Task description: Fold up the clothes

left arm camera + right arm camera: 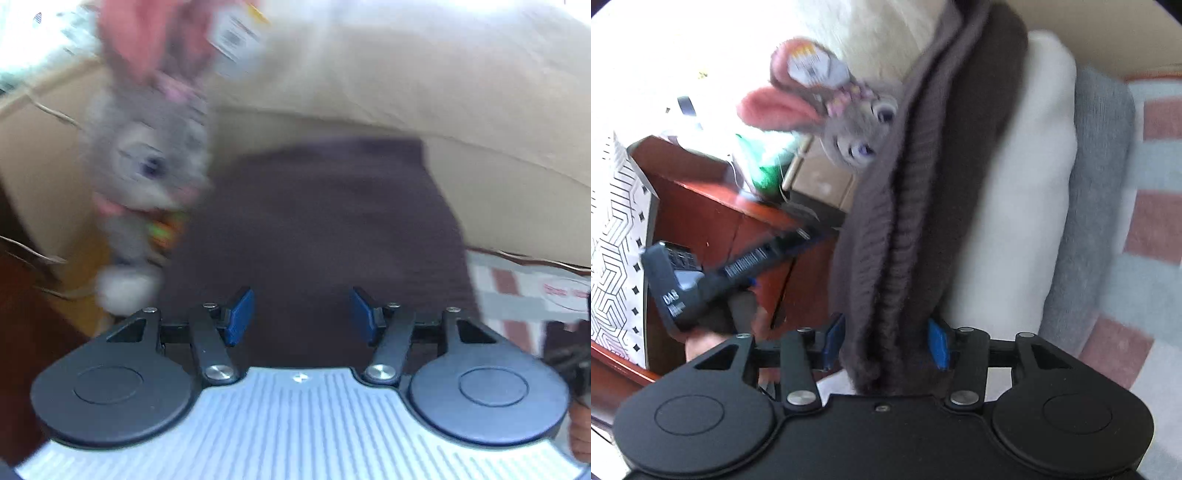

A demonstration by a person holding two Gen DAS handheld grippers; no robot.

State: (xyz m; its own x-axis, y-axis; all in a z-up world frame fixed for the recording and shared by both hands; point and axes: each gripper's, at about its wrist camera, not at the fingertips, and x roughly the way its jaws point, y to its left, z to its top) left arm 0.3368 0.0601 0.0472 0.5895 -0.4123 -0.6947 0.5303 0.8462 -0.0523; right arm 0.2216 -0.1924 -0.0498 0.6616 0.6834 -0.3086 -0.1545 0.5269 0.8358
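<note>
Daylight is blowing out the upper left of both views to white glare; motion blur is smearing the grey plush rabbit with pink ears [147, 155] and the dark brown knitted garment [905, 221]; fisheye curvature is bending the edges.

Counts: 2 tongs, left tongs [302, 315] and right tongs [886, 341]. 1 plush rabbit [849, 122], 1 paper tag [816, 66] on its ear. Folded garments in stack: 4, i.e. 1 brown knit [916, 206], 1 dark brown [990, 92], 1 cream [1015, 206], 1 grey [1089, 206]. 1 patterned paper bag [617, 236]. 1 cardboard box [820, 181]. 1 checked blanket [1152, 229].
</note>
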